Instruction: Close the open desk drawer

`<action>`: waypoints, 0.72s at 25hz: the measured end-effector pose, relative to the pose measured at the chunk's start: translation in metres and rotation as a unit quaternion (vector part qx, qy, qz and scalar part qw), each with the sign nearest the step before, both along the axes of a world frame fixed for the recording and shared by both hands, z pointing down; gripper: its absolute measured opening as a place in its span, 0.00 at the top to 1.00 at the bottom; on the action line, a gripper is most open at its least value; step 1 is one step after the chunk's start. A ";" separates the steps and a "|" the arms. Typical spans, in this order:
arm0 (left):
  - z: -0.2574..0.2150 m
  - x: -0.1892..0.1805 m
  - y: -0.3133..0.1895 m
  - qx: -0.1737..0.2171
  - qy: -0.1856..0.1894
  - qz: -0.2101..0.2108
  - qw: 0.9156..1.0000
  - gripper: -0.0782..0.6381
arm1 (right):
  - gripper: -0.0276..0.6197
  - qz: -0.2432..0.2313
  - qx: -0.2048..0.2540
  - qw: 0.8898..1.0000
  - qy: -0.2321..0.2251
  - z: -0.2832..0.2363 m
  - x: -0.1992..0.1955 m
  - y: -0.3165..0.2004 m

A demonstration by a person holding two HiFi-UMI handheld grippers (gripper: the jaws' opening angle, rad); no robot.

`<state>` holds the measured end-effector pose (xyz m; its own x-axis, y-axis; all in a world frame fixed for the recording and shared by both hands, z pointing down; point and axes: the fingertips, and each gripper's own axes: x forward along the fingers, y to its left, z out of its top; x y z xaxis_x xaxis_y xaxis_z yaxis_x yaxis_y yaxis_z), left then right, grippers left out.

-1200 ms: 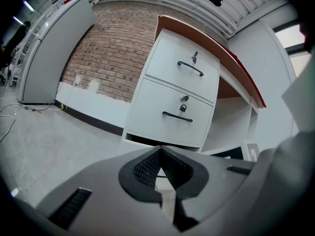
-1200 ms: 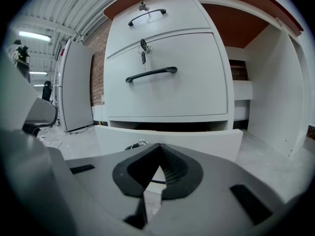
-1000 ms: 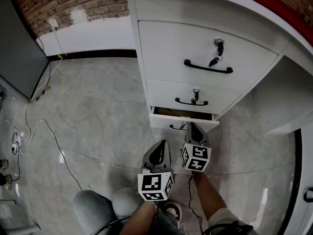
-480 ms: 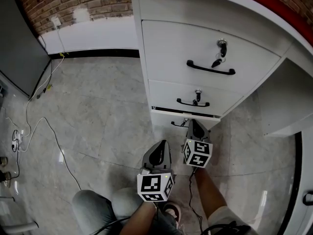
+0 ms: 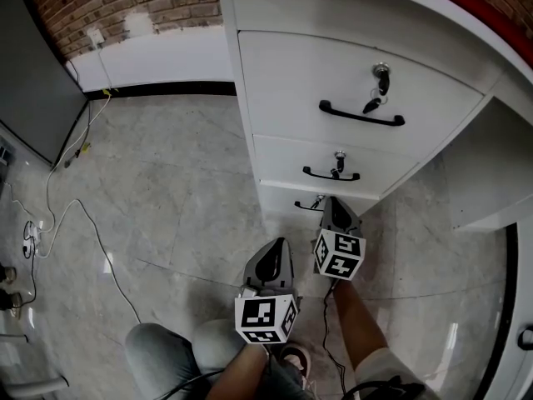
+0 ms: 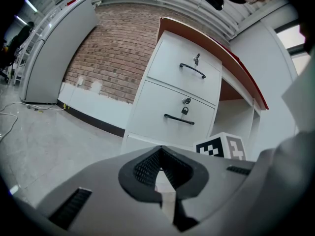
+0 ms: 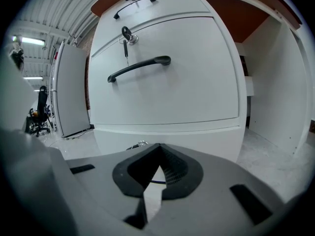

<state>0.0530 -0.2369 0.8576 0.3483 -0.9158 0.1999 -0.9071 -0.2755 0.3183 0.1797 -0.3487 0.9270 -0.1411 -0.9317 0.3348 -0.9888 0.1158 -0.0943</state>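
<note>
Item 1. Logged the bottom drawer [image 5: 283, 200] as lowest of three white fronts, with its face about level with the middle drawer [image 5: 316, 158] above. Saw no dark gap over it from the head view, yet could not tell whether fully home.

Item 2. Found the right claw [image 5: 331, 203] closed tight on nothing, tips at the drawer face just beside the small black handle [image 5: 306, 206]. Could not confirm touching.

Item 3. Found the left claw [image 5: 273, 248] likewise pinched together and empty, held back over the floor [image 5: 166, 190], apart from the drawers.

Item 4. Judged the step in hand to be the last push. Judged it best done with the closed tips used as a blunt pusher, set near the middle of the face and driven straight in and level, so as not to skew the drawer on its runners. Advised steady pressure until flush with the fronts above, with tips kept off the handle and the lock [image 7: 141, 142]. Advised leaving the left claw clear.
</note>
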 end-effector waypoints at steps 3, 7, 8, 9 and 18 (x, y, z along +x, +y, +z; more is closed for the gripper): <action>0.000 -0.001 0.000 -0.001 0.001 -0.001 1.000 0.88 | 0.96 0.003 0.006 1.000 0.003 0.000 0.000 0.000; 0.001 0.000 -0.001 -0.001 0.003 0.001 1.000 0.88 | 0.96 0.002 0.011 1.000 0.007 0.000 0.000 0.000; 0.001 0.001 -0.001 -0.001 0.004 0.002 1.000 0.88 | 0.96 0.000 0.013 1.000 0.009 0.000 0.000 -0.001; 0.001 0.002 -0.001 0.000 0.005 0.003 1.000 0.88 | 0.96 -0.001 0.015 1.000 0.011 -0.001 0.000 -0.001; 0.001 0.001 -0.001 -0.002 0.004 0.003 1.000 0.88 | 0.96 -0.001 0.033 0.999 -0.008 0.004 0.000 0.003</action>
